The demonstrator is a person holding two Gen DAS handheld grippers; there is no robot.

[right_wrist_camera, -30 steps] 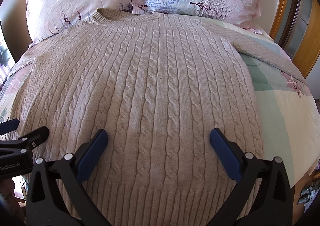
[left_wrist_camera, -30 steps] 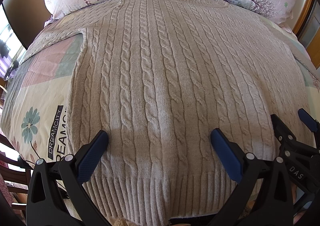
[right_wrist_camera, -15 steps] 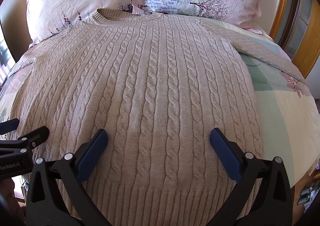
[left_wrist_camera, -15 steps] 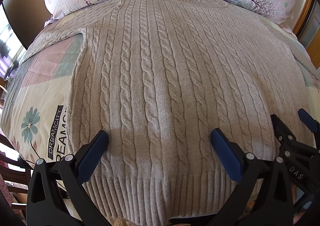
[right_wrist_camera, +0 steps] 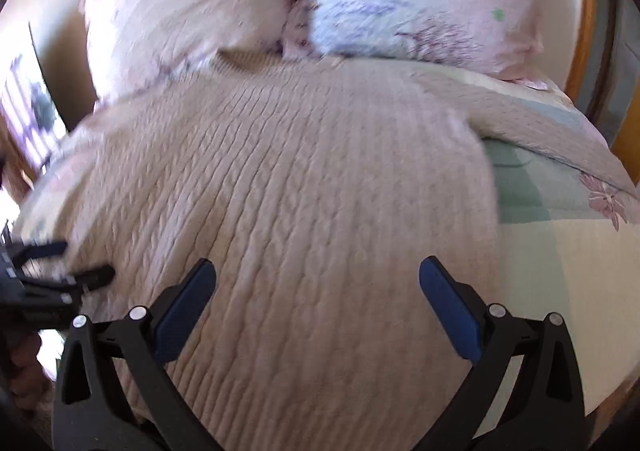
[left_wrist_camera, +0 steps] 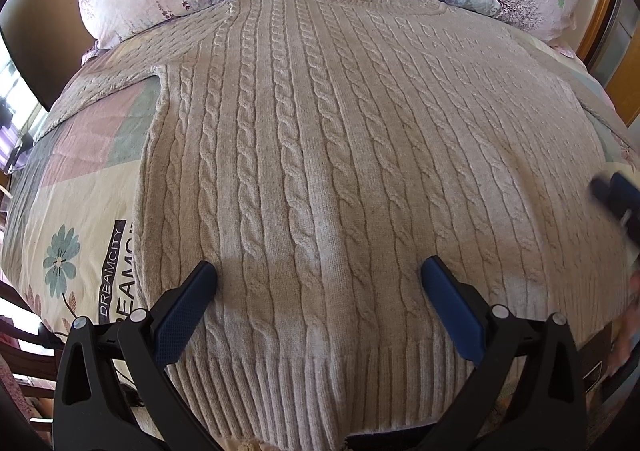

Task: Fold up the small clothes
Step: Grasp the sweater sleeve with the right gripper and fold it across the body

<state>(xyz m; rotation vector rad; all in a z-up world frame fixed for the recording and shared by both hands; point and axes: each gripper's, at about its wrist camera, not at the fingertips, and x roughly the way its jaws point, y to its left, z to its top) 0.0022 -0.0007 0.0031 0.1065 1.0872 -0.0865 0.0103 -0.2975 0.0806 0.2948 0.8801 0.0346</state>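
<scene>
Both grippers, left (left_wrist_camera: 318,283) and right (right_wrist_camera: 318,283), fingers wide apart, holding nothing, above flat sweater (left_wrist_camera: 340,155) on bed (left_wrist_camera: 80,211)

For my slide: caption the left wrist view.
Open left gripper poised over a flat cable-knit sweater on the bed.

The sweater (left_wrist_camera: 340,155) is showing thick, matt, cable-knit wool with a ribbed hem. The bedspread (left_wrist_camera: 76,203) is looking like smooth printed cotton. The left gripper (left_wrist_camera: 318,279) is wearing textured blue rubber pads (left_wrist_camera: 180,315) on matt black plastic.
</scene>
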